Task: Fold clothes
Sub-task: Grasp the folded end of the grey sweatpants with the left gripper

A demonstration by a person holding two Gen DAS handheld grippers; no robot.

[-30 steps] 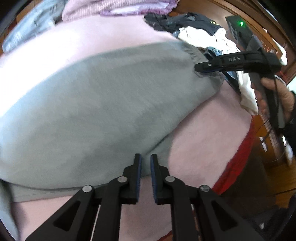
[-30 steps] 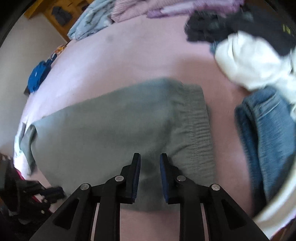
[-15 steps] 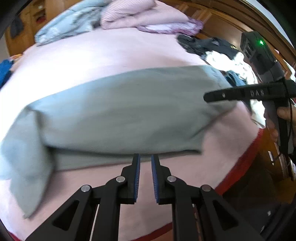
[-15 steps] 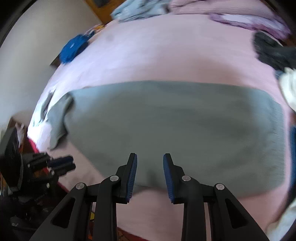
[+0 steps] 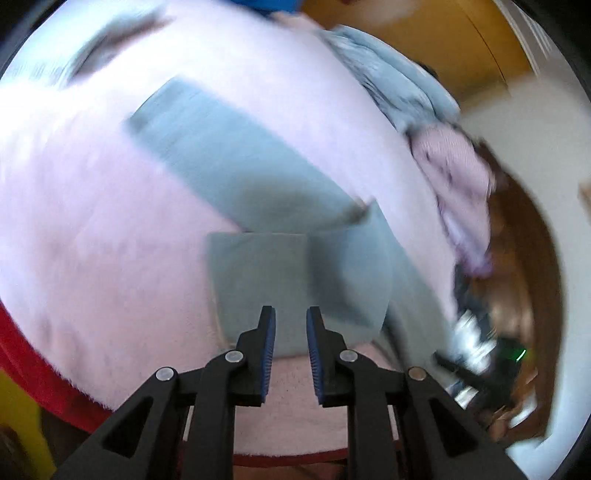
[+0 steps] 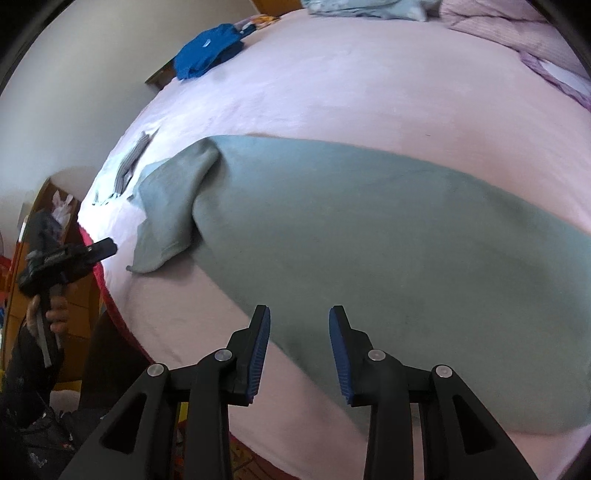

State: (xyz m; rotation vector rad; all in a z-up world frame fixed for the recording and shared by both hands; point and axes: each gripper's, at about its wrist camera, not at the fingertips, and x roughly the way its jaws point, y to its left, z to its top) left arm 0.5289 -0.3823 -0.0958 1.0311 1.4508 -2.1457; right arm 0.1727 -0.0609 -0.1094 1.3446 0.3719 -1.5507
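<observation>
We see the grey-green garment (image 6: 369, 236) lying flat across the near half of the pink bedspread (image 6: 362, 81), stretched from left to right, with one loose end (image 6: 170, 218) flopped and creased at its left near the bed's edge. In the left wrist view the same garment (image 5: 258, 206) runs away from the camera toward the far left, its near end doubled over just ahead of the fingers; that picture is smeared by motion, so we cannot be sure how the fold lies. Our right gripper (image 6: 299, 347) hangs over the garment's near edge with its blue-padded fingers spread fairly wide and nothing between them. Our left gripper (image 5: 290, 350) points at the folded end with a narrower gap between its fingers, and it too grips nothing. In the right wrist view the left gripper's black body appears at the far left off the bed's edge, held in a hand (image 6: 51, 314). Farther off, a blue garment (image 6: 207, 50) sits near the bed's far left corner, a pale blue heap (image 6: 369, 7) and a lilac striped cloth (image 6: 517, 29) lie along the far side, and a small grey striped piece (image 6: 131, 162) rests left of the loose end.
</observation>
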